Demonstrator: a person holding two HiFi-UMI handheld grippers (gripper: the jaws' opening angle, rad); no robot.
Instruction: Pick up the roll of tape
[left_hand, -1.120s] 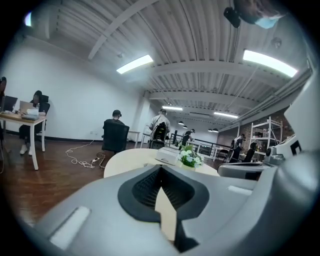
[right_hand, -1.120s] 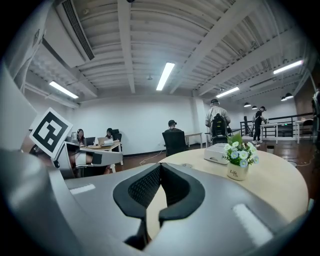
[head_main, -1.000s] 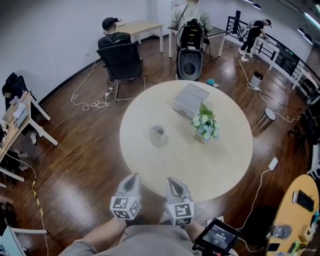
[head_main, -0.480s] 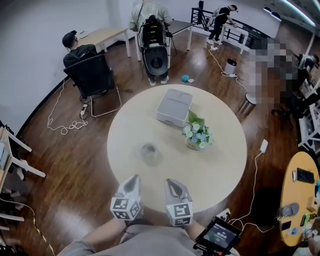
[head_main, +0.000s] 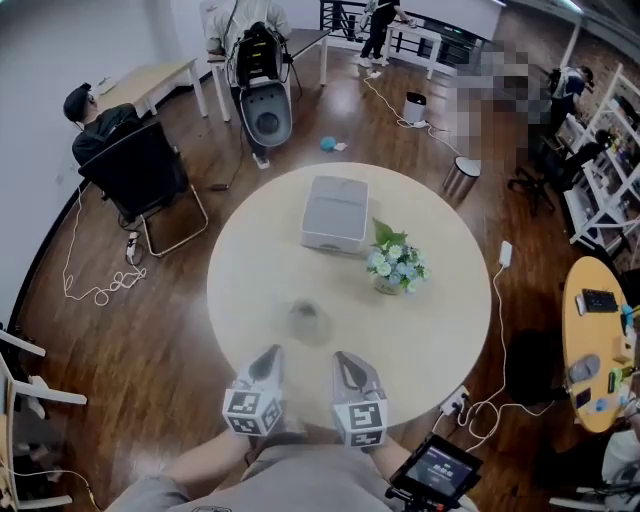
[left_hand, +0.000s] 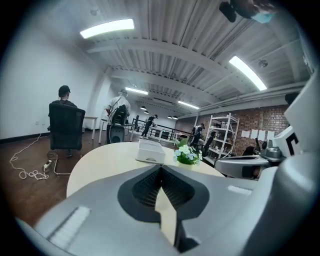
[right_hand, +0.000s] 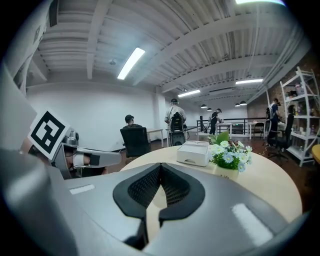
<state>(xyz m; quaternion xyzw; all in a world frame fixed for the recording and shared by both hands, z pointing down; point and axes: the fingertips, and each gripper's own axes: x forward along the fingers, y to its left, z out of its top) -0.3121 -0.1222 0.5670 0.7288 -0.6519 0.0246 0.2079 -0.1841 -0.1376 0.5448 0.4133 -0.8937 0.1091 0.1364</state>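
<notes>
The roll of tape (head_main: 306, 322) is a clear, glassy ring lying flat on the round cream table (head_main: 250, 270), near its front edge. My left gripper (head_main: 268, 352) and right gripper (head_main: 344, 357) are side by side just short of the roll, one on each side of it, over the table's rim. Both are shut with nothing between the jaws. In the left gripper view the left gripper (left_hand: 160, 167) has its pads pressed together, and so does the right gripper (right_hand: 160, 166) in the right gripper view. The roll does not show in either gripper view.
A white box (head_main: 334, 213) and a small pot of flowers (head_main: 396, 264) stand at the table's far side. A person sits in a black chair (head_main: 135, 170) at the back left. A power strip and cable (head_main: 455, 400) lie on the floor at the right. A handheld screen (head_main: 435, 472) hangs by my right arm.
The view has swung, so the chair and room slid left in the picture. The tape roll now lies closer to both grippers, which stayed shut side by side.
</notes>
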